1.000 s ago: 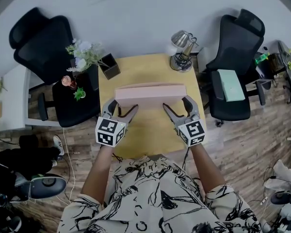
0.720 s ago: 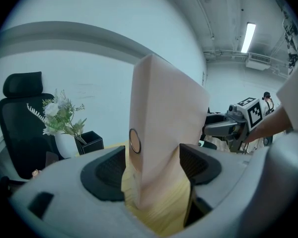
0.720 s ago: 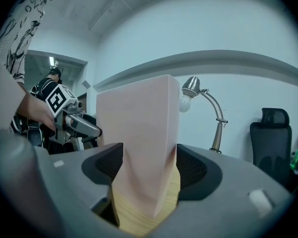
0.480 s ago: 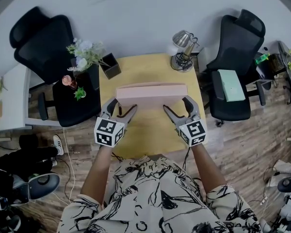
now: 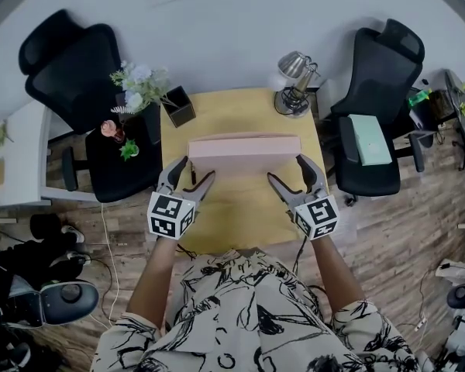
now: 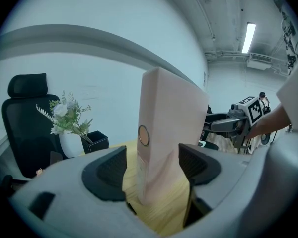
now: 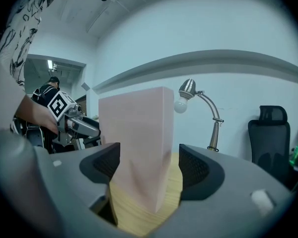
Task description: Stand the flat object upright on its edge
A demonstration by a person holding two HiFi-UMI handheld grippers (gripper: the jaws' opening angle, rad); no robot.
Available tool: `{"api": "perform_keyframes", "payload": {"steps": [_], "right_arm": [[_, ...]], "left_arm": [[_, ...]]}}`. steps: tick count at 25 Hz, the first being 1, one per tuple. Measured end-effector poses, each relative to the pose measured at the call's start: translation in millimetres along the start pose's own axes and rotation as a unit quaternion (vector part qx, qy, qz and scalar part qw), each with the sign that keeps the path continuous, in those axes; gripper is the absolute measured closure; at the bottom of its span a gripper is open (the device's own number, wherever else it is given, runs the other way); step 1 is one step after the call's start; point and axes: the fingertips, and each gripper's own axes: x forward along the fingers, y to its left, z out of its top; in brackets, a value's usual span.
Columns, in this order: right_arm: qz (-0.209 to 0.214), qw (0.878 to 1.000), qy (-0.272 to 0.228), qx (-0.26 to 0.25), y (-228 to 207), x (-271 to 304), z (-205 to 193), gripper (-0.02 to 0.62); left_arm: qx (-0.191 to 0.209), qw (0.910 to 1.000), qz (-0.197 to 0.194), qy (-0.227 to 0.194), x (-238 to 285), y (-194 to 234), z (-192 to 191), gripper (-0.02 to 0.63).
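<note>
Letting go | pink folder (image 5: 244, 152) stands on its edge on the bench (image 5: 225, 111) | left gripper (image 5: 195, 169) and right gripper (image 5: 287, 169) sit loosely open around its ends, right one has just been opening wider | danger: a bump while pulling away could knock it flat.

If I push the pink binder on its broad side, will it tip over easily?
Probably yes: the pink binder stands tall on one narrow edge on the yellow table. It seems stiff too: its faces look flat and straight.
</note>
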Motion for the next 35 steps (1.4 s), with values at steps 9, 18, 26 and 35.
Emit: {"api": "perform_keyframes", "payload": {"steps": [9,18,26,35], "right_arm": [[-0.019,1.000,-0.015,-0.012,-10,-32,1,0.289],[-0.038,0.997,-0.064,0.035,-20,-62,28,0.467],[-0.077,0.990,-0.079,0.087,-39,-82,48,0.594],[-0.091,0.986,-0.118,0.078,-43,-107,82,0.603]], "left_arm": [[-0.005,0.9991,0.032,-0.026,-31,11,4,0.354],[-0.028,0.9968,0.042,-0.063,-61,13,15,0.461],[-0.023,0.9920,0.086,-0.089,-90,21,32,0.532],[-0.026,0.9862,0.105,-0.126,-120,20,70,0.596]]}}
